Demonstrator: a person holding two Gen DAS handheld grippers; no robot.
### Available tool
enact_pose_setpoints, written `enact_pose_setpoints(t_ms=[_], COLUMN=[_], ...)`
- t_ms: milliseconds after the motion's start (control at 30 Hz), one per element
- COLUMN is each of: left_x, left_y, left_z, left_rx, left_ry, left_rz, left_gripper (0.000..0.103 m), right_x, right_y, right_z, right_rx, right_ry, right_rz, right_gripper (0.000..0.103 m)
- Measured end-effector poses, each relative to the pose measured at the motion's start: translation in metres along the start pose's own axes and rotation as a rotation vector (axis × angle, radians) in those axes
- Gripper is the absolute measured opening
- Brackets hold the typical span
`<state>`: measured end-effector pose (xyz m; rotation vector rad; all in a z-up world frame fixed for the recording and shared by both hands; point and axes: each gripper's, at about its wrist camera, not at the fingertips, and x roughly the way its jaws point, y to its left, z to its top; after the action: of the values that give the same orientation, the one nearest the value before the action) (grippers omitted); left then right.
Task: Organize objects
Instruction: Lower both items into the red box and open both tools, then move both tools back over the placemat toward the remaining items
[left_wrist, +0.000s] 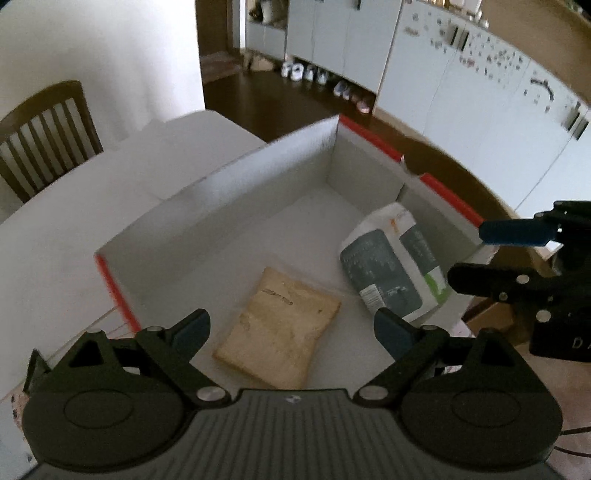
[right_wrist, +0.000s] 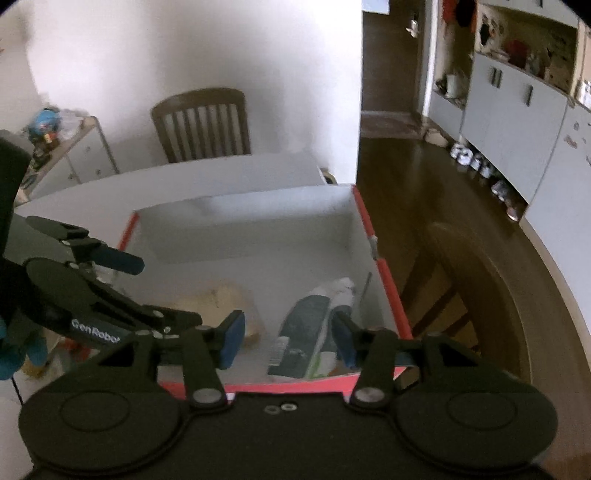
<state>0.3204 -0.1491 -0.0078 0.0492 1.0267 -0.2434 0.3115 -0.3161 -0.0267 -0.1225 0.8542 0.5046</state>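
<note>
A white cardboard box with red edges (left_wrist: 229, 192) stands on a white table (left_wrist: 74, 221). On its floor lie a flat tan packet (left_wrist: 280, 332) and a grey-and-white bag (left_wrist: 395, 266) that leans toward the right wall. My left gripper (left_wrist: 291, 330) hovers over the tan packet, jaws wide open and empty. My right gripper (left_wrist: 469, 254) hangs at the box's right rim, open, with nothing between its fingers. In the right wrist view the right gripper (right_wrist: 288, 339) sits above the bag (right_wrist: 306, 325) without touching it. The left gripper (right_wrist: 166, 291) reaches in over the packet (right_wrist: 221, 295) inside the box (right_wrist: 384, 280).
A wooden slatted chair (right_wrist: 203, 125) stands behind the table by the white wall. A dark wooden chair (right_wrist: 461, 280) is close to the box's right side. Grey cabinets with shoes (right_wrist: 480, 170) beneath line the far wall. A cluttered low cabinet (right_wrist: 85, 155) stands at the left.
</note>
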Motion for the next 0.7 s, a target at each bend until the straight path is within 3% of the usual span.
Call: enact_pose_setpoints(t_ms=[267,700], left_x=[-0.052,-0.121], left_y=[0.016,0.057], left_z=[-0.036,-0.099], left_rx=[-0.004,-0.081], left_ry=[-0.137,-0.269], left_rz=[0.032,0.007], left_gripper=[0.096,0.096], right_x=[-0.025,-0.051], right_y=[0.031,0.107], right_z=[-0.003,-0.019], right_rx=[0.006,-0.044], right_ry=[-0.043,-0.117], right_rz=[0.03,0.036], right_gripper=[0.054,0.065])
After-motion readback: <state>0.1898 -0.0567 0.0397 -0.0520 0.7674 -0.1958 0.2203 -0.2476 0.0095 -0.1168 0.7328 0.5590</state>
